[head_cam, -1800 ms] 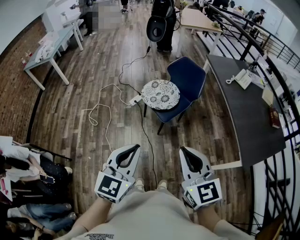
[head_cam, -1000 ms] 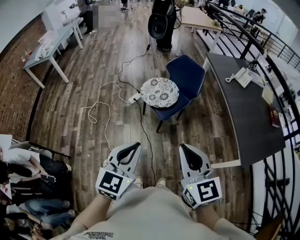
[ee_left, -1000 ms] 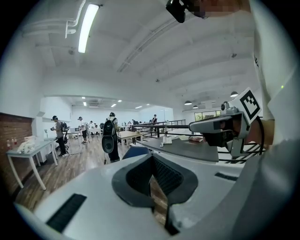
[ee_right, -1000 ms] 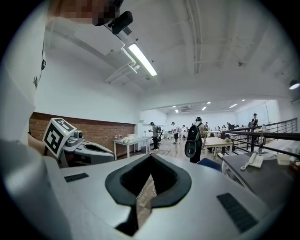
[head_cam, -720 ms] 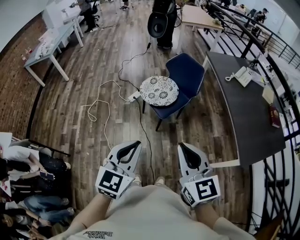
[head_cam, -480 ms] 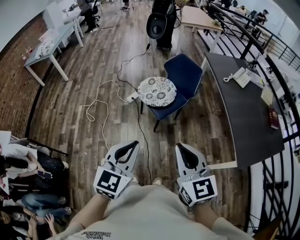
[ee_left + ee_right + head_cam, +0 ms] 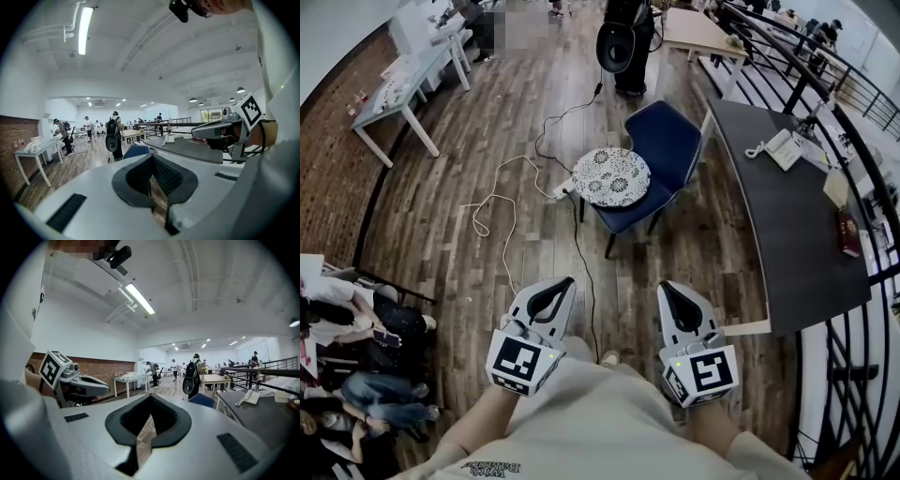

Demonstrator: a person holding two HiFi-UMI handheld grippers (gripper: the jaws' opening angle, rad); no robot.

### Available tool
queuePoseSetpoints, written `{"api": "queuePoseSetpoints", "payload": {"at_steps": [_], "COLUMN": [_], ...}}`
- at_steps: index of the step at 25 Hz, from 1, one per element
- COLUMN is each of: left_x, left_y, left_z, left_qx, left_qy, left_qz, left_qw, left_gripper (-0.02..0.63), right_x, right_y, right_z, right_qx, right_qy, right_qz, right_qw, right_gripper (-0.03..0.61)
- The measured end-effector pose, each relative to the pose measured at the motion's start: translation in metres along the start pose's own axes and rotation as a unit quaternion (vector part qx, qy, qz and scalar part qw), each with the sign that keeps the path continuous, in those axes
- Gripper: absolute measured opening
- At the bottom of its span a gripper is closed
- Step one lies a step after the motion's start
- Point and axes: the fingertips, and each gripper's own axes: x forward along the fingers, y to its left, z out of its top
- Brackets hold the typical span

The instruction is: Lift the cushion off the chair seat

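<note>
Round black-and-white patterned cushion (image 7: pixel 610 176) is lying on the navy chair (image 7: pixel 664 141) seat, well apart from left gripper (image 7: pixel 566 283) and right gripper (image 7: pixel 666 287), fingers closed on nothing; suggesting approaching first, opening both, pinching opposite rims, lifting level.

floor (image 7: pixel 649 270) to chair (image 7: pixel 667 148): open | cable (image 7: pixel 584 267) crossing | desk (image 7: pixel 787 234) right

Right gripper (image 7: pixel 150 398) in the foreground, its jaws met at the tips with nothing gripped, left gripper (image 7: pixel 77 383) hung at the left, blue chair (image 7: pixel 202 401) stood beyond the jaw tips, white telephone (image 7: pixel 251 397) lay on a dark desk (image 7: pixel 267 420) at the right, person (image 7: pixel 191 373) wearing a backpack stood farther back, brick wall (image 7: pixel 105 369) ran behind.
</note>
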Motion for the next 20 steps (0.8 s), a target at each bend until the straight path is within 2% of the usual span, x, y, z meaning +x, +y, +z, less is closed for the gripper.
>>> {"api": "queuePoseSetpoints", "payload": {"at_steps": [11, 20], "left_x": [0.020, 0.053], "left_y": [-0.004, 0.027], "left_z": [-0.003, -0.024], "left_qx": [-0.001, -0.010], "left_qy": [-0.016, -0.014], "left_qz": [0.005, 0.001], "left_qw": [0.9999, 0.9998], "left_gripper": [0.005, 0.005], "right_x": [0.010, 0.046], "right_y": [-0.020, -0.031], "right_z": [-0.006, -0.020], "right_qx": [-0.015, -0.020], "right_qy": [-0.016, -0.009], "right_qz": [-0.001, -0.011], "right_qw": [1.000, 1.000], "right_gripper": [0.002, 0.002]}}
